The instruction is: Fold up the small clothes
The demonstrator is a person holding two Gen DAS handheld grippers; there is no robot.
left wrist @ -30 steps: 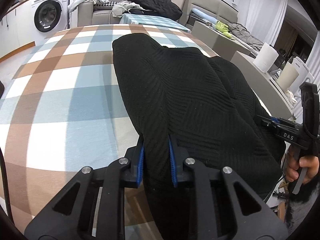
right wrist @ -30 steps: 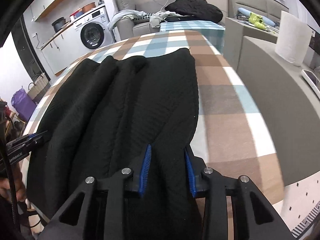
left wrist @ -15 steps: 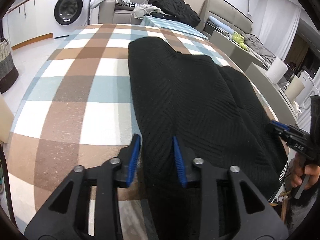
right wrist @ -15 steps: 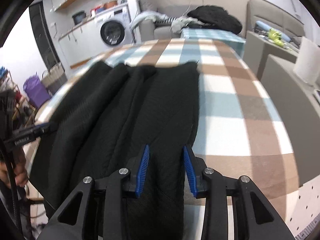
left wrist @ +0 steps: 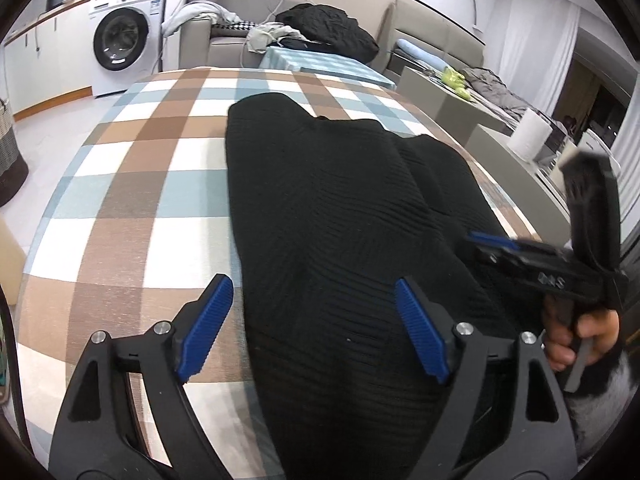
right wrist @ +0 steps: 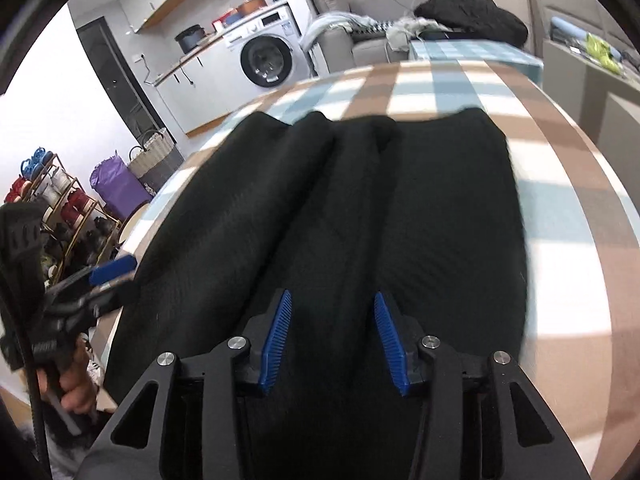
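A black ribbed knit garment [left wrist: 340, 208] lies lengthwise on the table under a brown, blue and white checked cloth [left wrist: 132, 184]. My left gripper [left wrist: 312, 282] hangs over the garment's near left edge. Its jaws are opening wide and the blue pads [left wrist: 208, 316] stand clear of the fabric below them. My right gripper [right wrist: 332, 296] is shut on a thick fold of the same garment [right wrist: 360, 200] at its near end. The right gripper's blue pad [left wrist: 492, 240] and the hand holding it also show at the garment's right side in the left wrist view.
A washing machine [left wrist: 120, 40] and a sofa piled with clothes [left wrist: 320, 28] stand beyond the table. A grey counter [left wrist: 480, 136] with a paper roll [left wrist: 528, 136] runs along the right. A wicker basket [right wrist: 154, 152], a purple bag [right wrist: 116, 188] and a shelf rack stand at the left.
The left jaws were shut on the garment's near edge, then spread wide and let it go. The right gripper kept its hold while it swung sideways, and more of the garment now shows to its right.
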